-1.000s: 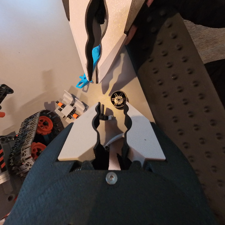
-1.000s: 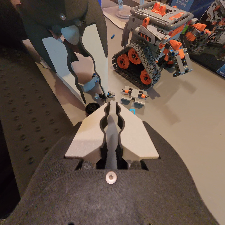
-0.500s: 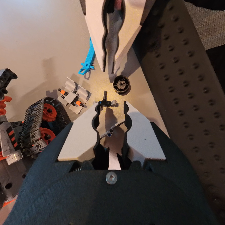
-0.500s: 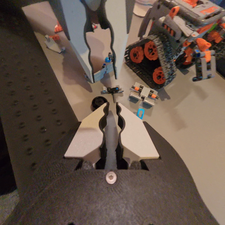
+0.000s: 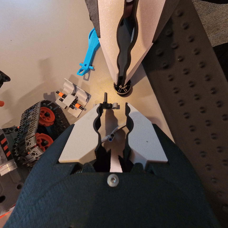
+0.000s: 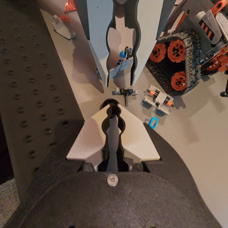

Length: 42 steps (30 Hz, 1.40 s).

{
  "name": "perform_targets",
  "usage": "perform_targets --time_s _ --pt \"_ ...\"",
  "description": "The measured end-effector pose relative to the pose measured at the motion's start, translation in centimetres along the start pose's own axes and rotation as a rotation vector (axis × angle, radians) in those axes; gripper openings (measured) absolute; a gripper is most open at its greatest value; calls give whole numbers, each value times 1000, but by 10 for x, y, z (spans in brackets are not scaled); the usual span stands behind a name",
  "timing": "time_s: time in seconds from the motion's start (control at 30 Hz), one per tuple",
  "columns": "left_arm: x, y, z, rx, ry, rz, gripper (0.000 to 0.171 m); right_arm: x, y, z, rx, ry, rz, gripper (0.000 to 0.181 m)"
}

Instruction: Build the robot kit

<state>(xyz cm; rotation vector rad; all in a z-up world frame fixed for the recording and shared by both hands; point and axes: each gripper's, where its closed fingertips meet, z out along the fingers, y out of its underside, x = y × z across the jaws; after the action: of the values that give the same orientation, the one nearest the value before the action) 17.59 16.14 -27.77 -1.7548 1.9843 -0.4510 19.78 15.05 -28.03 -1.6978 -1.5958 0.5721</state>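
Note:
My left gripper (image 5: 112, 105) is open, low over the beige table. A small black axle-and-connector piece with grey ends (image 5: 108, 104) lies just past its fingertips, and a grey curved panel with blue pins (image 5: 118, 127) lies under its jaws. My right gripper (image 6: 113, 105) points down with its jaws a narrow gap apart. Its tips rest on top of a black wheel (image 6: 104, 103) that lies flat. The left wrist view shows the right gripper (image 5: 121, 79) on the wheel (image 5: 122, 88). The right wrist view shows the left gripper (image 6: 119, 85) just behind the connector piece (image 6: 125, 91).
A tracked vehicle with orange wheels (image 6: 178, 61) stands beside the grippers and shows in the left wrist view (image 5: 37, 123). A grey assembly with orange pins (image 5: 72, 99) and a blue tool (image 5: 90, 54) lie near it. A black studded mat (image 5: 191, 98) borders the table. The tips of both grippers are at nearly the same place.
My right gripper let go of the blue tool, moved across to the black wheel and came down on it. My left gripper drew back a little from the connector piece.

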Motion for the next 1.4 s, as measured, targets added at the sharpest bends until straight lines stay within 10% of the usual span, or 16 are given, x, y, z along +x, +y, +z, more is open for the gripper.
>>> perform_targets --time_s 0.67,1.4 --pt "-15 5 -16 -2 -51 -22 36 46 -17 -41 269 162 234 2" --pt "-9 16 21 -81 -40 8 42 48 -7 -31 182 202 207 3"
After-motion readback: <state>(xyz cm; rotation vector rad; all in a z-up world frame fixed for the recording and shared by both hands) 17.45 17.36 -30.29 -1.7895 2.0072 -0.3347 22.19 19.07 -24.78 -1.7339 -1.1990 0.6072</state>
